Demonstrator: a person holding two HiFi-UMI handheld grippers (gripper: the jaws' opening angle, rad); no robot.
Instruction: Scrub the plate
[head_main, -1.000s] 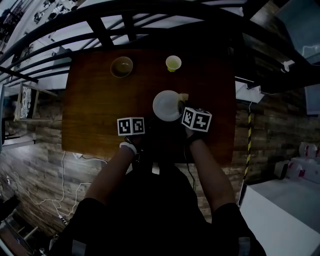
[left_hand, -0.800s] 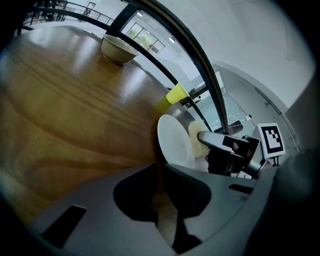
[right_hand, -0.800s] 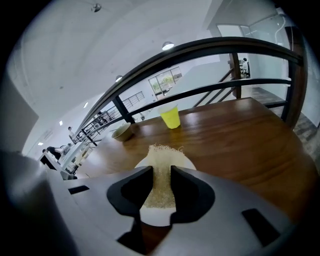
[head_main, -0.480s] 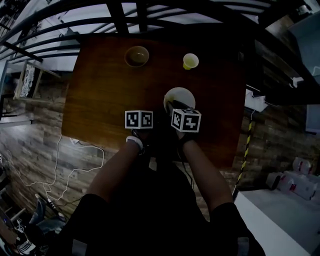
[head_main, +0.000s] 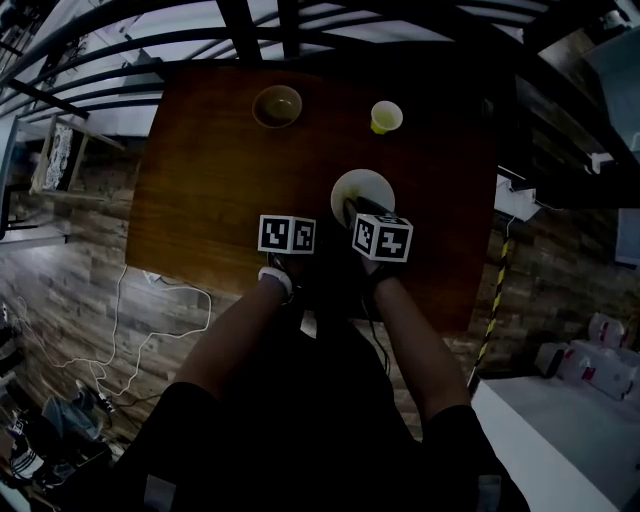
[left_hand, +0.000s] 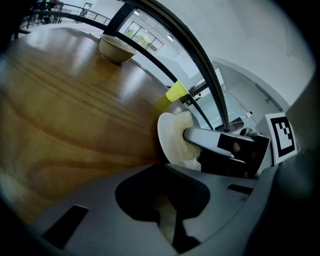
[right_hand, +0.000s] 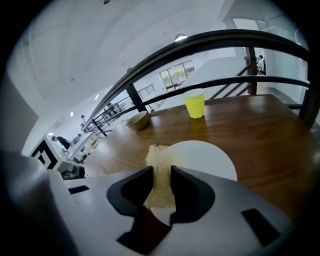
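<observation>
Your head view is dim, underexposed, and bowed at its edges; daylight from the windows (right_hand: 172, 75) sheens the bench (left_hand: 75, 100) and whitens the plate (right_hand: 205, 155).

The right gripper (right_hand: 161, 175) shifts its pale fibrous sponge (right_hand: 159, 154) from 3 o'clock to 6 o'clock on the round white plate (right_hand: 210, 155). The left gripper (left_hand: 167, 215) has just been closing its jaws; whether anything sits between them is unclear.

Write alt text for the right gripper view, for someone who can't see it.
The right gripper clamps a pale sponge over a white plate on a wooden table. Behind them stand a yellow cup and a bowl, with a dark railing beyond.
</observation>
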